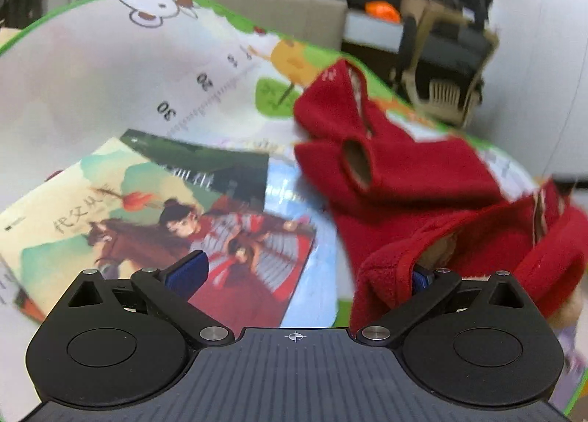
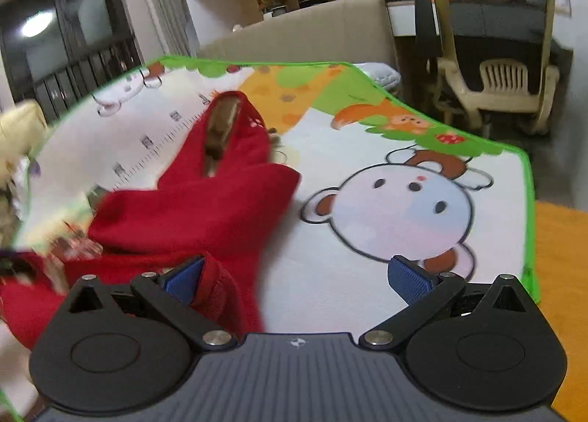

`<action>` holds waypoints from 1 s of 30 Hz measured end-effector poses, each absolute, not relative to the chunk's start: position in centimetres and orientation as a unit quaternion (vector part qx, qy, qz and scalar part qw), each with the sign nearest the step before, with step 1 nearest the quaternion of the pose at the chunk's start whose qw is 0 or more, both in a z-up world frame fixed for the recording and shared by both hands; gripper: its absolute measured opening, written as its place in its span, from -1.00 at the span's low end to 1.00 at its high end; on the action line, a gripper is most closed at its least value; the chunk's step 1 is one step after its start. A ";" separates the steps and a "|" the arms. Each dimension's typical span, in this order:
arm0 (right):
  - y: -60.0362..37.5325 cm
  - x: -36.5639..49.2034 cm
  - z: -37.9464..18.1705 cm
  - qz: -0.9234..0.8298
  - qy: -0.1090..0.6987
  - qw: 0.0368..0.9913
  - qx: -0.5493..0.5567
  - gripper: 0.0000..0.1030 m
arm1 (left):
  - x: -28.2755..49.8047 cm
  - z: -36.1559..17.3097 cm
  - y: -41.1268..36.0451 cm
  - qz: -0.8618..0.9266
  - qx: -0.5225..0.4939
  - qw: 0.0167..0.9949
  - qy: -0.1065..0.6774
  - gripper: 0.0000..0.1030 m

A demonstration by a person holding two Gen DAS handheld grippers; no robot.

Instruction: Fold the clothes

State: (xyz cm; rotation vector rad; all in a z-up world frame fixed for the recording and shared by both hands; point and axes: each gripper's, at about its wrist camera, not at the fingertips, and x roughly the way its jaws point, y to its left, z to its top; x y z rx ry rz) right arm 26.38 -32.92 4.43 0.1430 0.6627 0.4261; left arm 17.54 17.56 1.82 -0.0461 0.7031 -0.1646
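Note:
A small red fleece garment (image 1: 415, 179) with a brown lining lies crumpled on a cartoon play mat (image 1: 110, 83), right of centre in the left wrist view. My left gripper (image 1: 305, 275) is open; a fold of the garment covers most of its right pad, and nothing is pinched. In the right wrist view the same garment (image 2: 205, 208) spreads across the left half of the mat (image 2: 367, 275). My right gripper (image 2: 297, 280) is open too, and a red hem rests against the inside of its left finger (image 2: 183, 280).
Two picture books (image 1: 158, 212) lie overlapped on the mat ahead of the left gripper. Behind the mat stand a beige sofa back (image 2: 312, 36) and a beige chair (image 2: 496, 65). An orange surface (image 2: 562, 275) borders the mat's green right edge.

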 end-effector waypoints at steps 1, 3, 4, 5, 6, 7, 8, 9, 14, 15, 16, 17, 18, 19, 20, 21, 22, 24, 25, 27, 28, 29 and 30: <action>-32.4 26.8 4.0 0.196 0.333 0.920 0.061 1.00 | 17.8 1.7 17.7 -0.089 -0.030 0.929 0.359 1.00; -31.2 27.7 2.7 0.170 0.351 0.920 0.038 1.00 | 18.2 1.4 18.7 -0.118 -0.094 0.914 0.377 1.00; -30.6 28.2 2.1 0.157 0.360 0.919 0.027 1.00 | 18.3 1.3 19.2 -0.134 -0.132 0.904 0.384 1.00; -30.0 28.7 1.4 0.144 0.369 0.918 0.016 1.00 | 18.5 1.2 19.8 -0.149 -0.170 0.893 0.390 1.00; -29.3 29.2 0.8 0.131 0.378 0.916 0.005 1.00 | 18.3 1.3 20.2 -0.164 -0.193 0.888 0.384 1.00; -29.0 29.5 0.3 0.124 0.383 0.916 0.001 1.00 | 17.8 1.5 20.3 -0.178 -0.203 0.889 0.370 1.00; -28.7 29.7 0.0 0.120 0.385 0.915 0.001 1.00 | 17.1 2.1 20.4 -0.190 -0.206 0.895 0.348 1.00; -28.5 29.8 -0.2 0.115 0.384 0.916 -0.002 1.00 | 16.2 2.8 20.6 -0.201 -0.203 0.903 0.320 1.00; -28.2 30.5 -0.9 0.070 0.375 0.924 -0.023 1.00 | 12.9 6.0 21.7 -0.214 -0.203 0.931 0.215 1.00; -28.6 30.8 -1.1 0.064 0.379 0.923 -0.012 1.00 | 12.9 6.0 21.2 -0.204 -0.179 0.935 0.227 1.00; -29.0 31.0 -1.3 0.063 0.380 0.923 0.006 1.00 | 13.0 5.7 20.3 -0.197 -0.149 0.938 0.242 1.00; -29.5 30.9 -1.2 0.069 0.377 0.923 0.024 1.00 | 13.1 5.0 19.2 -0.193 -0.114 0.939 0.261 1.00; -29.8 30.4 -0.9 0.081 0.366 0.926 0.035 1.00 | 13.3 4.2 18.1 -0.190 -0.083 0.937 0.280 1.00; -30.1 29.8 -0.4 0.095 0.352 0.930 0.042 1.00 | 13.6 3.3 17.0 -0.182 -0.055 0.935 0.298 1.00; -30.4 29.1 0.2 0.109 0.338 0.934 0.049 1.00 | 14.0 2.4 16.0 -0.165 -0.034 0.935 0.313 1.00; -30.7 28.3 0.9 0.123 0.320 0.938 0.054 1.00 | 14.6 1.6 15.2 -0.143 -0.017 0.935 0.325 1.00; -31.1 27.2 1.9 0.135 0.297 0.944 0.055 1.00 | 15.2 0.8 14.4 -0.120 0.000 0.934 0.337 1.00; -31.8 24.8 4.1 0.156 0.248 0.955 0.053 1.00 | 16.3 -0.2 14.2 -0.095 0.003 0.935 0.342 1.00; -32.1 23.7 5.1 0.165 0.231 0.958 0.049 1.00 | 16.8 -0.5 14.4 -0.084 -0.002 0.937 0.339 1.00; -32.4 22.0 6.4 0.186 0.212 0.959 0.038 1.00 | 17.9 -0.4 14.9 -0.052 -0.010 0.943 0.328 1.00; -32.5 21.3 6.7 0.199 0.208 0.957 0.030 1.00 | 18.4 -0.4 15.1 -0.034 -0.012 0.946 0.322 1.00; -32.5 20.5 6.8 0.217 0.204 0.954 0.019 1.00 | 19.0 -0.4 15.5 -0.020 -0.017 0.947 0.319 1.00; -32.4 19.9 6.7 0.238 0.202 0.950 0.010 1.00 | 19.5 -0.3 15.9 -0.009 -0.023 0.947 0.320 1.00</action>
